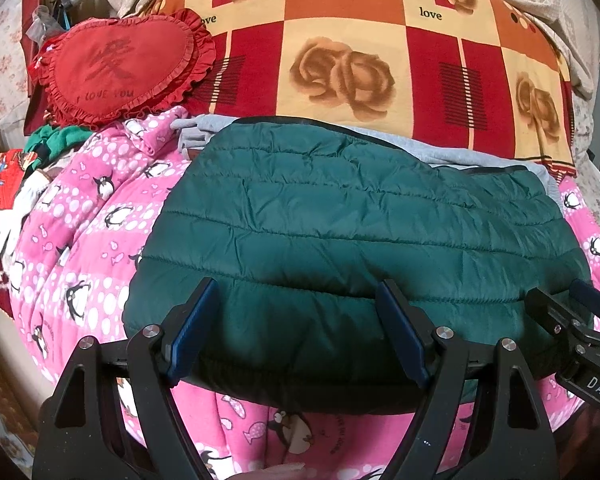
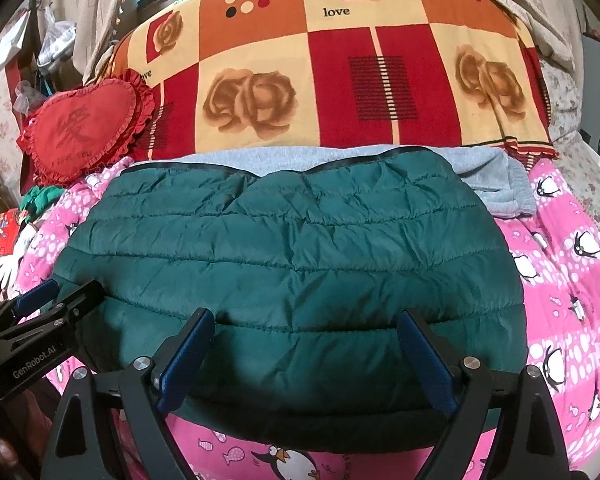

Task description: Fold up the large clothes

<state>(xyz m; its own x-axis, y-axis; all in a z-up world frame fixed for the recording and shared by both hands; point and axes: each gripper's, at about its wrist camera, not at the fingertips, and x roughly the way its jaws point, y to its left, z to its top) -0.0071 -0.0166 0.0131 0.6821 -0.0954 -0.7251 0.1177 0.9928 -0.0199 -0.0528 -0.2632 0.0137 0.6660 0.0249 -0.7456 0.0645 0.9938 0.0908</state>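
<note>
A: The green quilted jacket (image 1: 340, 240) lies folded into a broad slab on the pink penguin blanket (image 1: 80, 240) of the bed, its far edge over a grey garment (image 2: 492, 184). What could go wrong from here?

B: The shell looks slick and puffy, so I judge it may spring open or slide if I pinch only the top layer. Dragging could also pull the grey garment or bunch the blanket.

A: And how are you placed?

B: My left gripper (image 1: 296, 336) sits low at the near edge, jaws spread wide, nothing between them. My right gripper (image 2: 306, 354) is beside it, further right along the same edge, jaws just as wide and holding nothing. Both point forward across the jacket toward the rose-print quilt (image 2: 340, 60).
</note>
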